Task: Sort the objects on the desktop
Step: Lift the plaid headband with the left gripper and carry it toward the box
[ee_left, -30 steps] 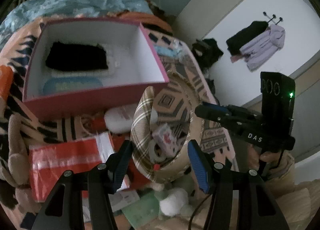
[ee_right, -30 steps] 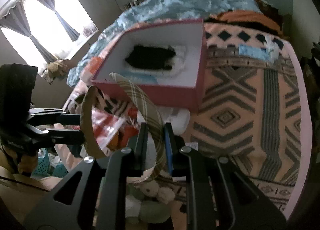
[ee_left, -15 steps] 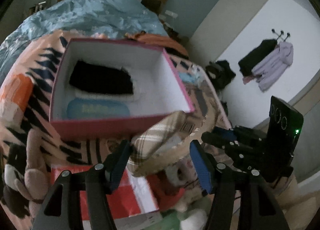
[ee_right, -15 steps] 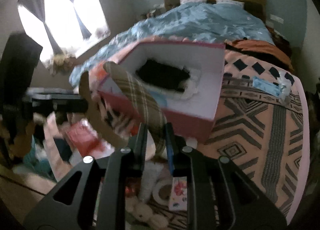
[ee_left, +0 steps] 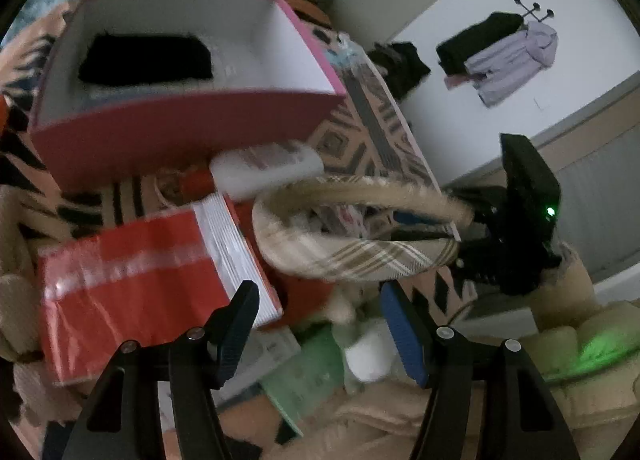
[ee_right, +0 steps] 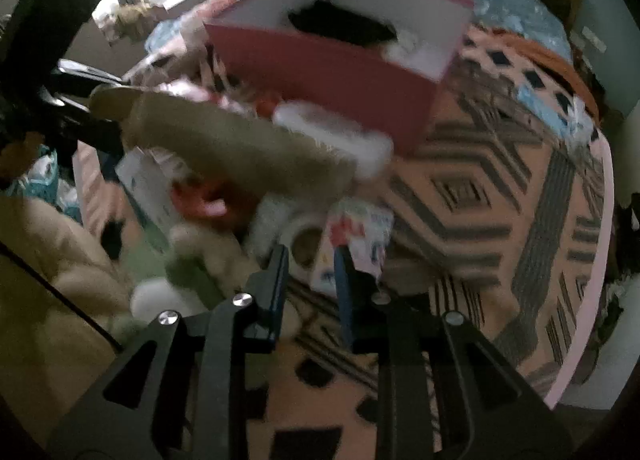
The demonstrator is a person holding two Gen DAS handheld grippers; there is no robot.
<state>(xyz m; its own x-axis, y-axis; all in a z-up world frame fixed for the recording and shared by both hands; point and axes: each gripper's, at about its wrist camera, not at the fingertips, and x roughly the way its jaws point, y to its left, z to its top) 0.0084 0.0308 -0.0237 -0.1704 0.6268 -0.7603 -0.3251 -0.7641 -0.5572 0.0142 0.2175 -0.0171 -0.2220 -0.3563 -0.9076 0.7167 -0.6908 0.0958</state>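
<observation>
Below the pink box (ee_left: 180, 148), the plaid headband (ee_left: 360, 256) hangs loose; both grippers' fingers have just been opening, left gripper (ee_left: 320, 320) wide, right gripper (ee_right: 310, 280) narrow, nothing held.

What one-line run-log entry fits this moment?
left gripper: jaws just opening, empty | right gripper: jaws just opening, empty | plaid headband: blurred, outside pink box

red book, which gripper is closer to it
Left. The left gripper hangs by the near corner of the red book; the right gripper is farther off, on the far side of the plaid headband.
</observation>
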